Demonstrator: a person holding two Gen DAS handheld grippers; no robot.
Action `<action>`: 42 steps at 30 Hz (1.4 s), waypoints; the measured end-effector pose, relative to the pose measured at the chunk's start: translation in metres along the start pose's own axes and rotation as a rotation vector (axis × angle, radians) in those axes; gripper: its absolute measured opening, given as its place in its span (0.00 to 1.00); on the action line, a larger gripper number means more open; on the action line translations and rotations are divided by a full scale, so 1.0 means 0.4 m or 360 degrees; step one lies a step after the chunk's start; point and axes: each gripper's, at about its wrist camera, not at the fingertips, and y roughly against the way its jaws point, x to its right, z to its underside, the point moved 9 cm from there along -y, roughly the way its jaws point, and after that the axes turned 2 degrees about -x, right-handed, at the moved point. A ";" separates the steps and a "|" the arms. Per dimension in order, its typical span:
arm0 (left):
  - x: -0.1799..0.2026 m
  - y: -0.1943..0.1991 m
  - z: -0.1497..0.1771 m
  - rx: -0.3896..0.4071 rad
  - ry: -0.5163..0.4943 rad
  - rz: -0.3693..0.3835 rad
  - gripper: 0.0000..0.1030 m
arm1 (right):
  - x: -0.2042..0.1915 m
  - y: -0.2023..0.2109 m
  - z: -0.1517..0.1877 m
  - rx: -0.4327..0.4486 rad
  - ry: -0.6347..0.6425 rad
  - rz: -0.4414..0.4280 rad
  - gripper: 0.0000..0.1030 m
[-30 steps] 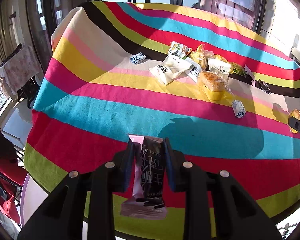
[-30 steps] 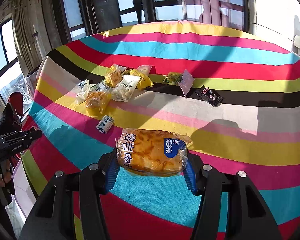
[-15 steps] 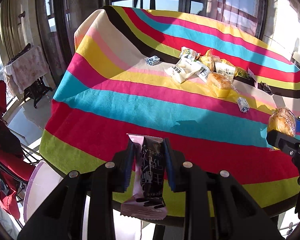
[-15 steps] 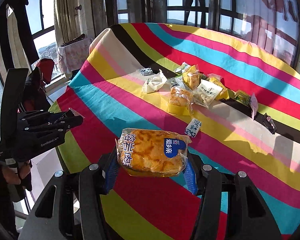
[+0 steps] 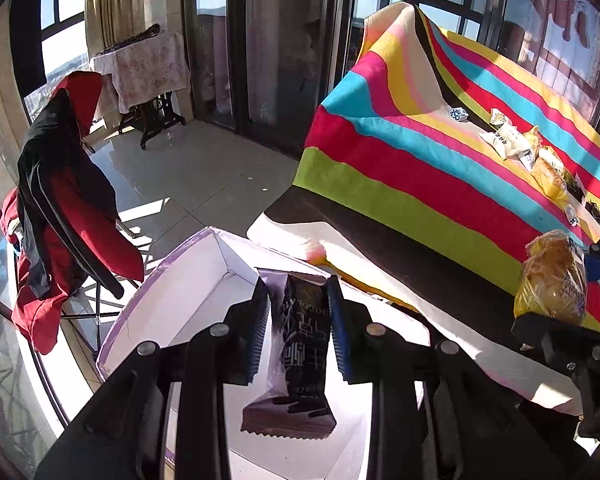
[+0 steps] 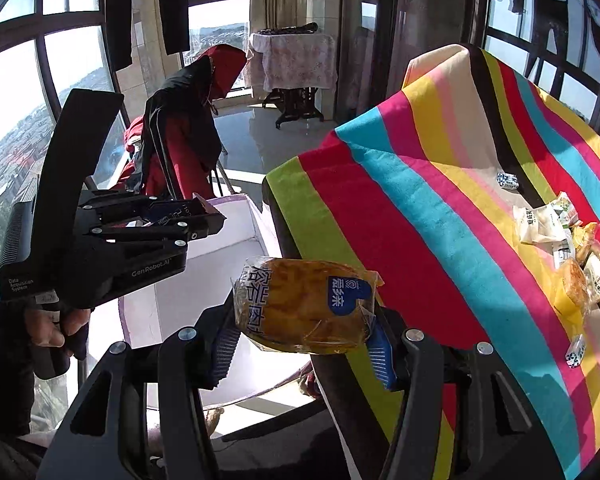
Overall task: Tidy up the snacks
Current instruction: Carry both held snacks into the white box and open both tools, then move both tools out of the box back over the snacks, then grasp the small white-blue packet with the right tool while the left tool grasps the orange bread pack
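Observation:
My left gripper [image 5: 299,304] is shut on a dark chocolate snack packet [image 5: 300,344] and holds it over an open white box [image 5: 188,292] beside the table. My right gripper [image 6: 302,332] is shut on a golden bread packet [image 6: 304,306] with a blue label, held past the table's edge near the same white box [image 6: 204,276]. The left gripper [image 6: 204,220] shows in the right wrist view above the box. The bread packet [image 5: 552,280] shows at the right in the left wrist view. Several snack packets [image 6: 556,240] lie on the striped tablecloth [image 6: 440,220].
A chair draped with a red and black jacket [image 5: 60,208] stands left of the box. A small cloth-covered table [image 6: 294,60] stands by the windows. The floor [image 5: 188,172] is tiled. The striped table [image 5: 440,168] fills the right side.
Both grippers swung left, away from the tabletop, with their packets still held. The left gripper now hangs over the white box, which has come into view.

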 end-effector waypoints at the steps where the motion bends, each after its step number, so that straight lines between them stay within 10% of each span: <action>1: -0.028 -0.004 0.020 -0.0028 0.0032 -0.0023 0.29 | -0.031 -0.022 0.001 -0.0030 0.0041 -0.0042 0.53; 3: -0.089 -0.017 0.057 -0.0085 0.0099 -0.0083 0.40 | -0.090 -0.063 0.004 -0.0080 0.0127 -0.0144 0.58; 6: -0.175 -0.009 0.078 -0.0073 0.0211 -0.0262 0.95 | -0.146 -0.102 0.001 -0.0104 0.0263 -0.0174 0.84; 14: -0.174 0.053 -0.027 0.0166 0.0311 -0.0297 0.97 | -0.120 -0.130 -0.035 0.0012 0.0579 0.0089 0.84; 23: 0.051 0.087 -0.199 0.0360 0.0297 0.0015 0.98 | 0.140 0.125 0.074 0.0407 -0.0040 0.0449 0.85; 29: 0.385 0.001 -0.257 0.0240 -0.0029 0.0327 0.98 | 0.444 0.352 0.248 0.0276 -0.0324 0.0644 0.85; 36: 0.767 -0.129 -0.303 0.0066 -0.0294 0.0651 0.98 | 0.685 0.346 0.359 0.0128 -0.0382 0.0462 0.85; 42: 0.781 -0.218 -0.293 -0.0011 -0.0087 0.0710 0.98 | 0.735 0.234 0.312 0.0061 -0.0309 0.0211 0.77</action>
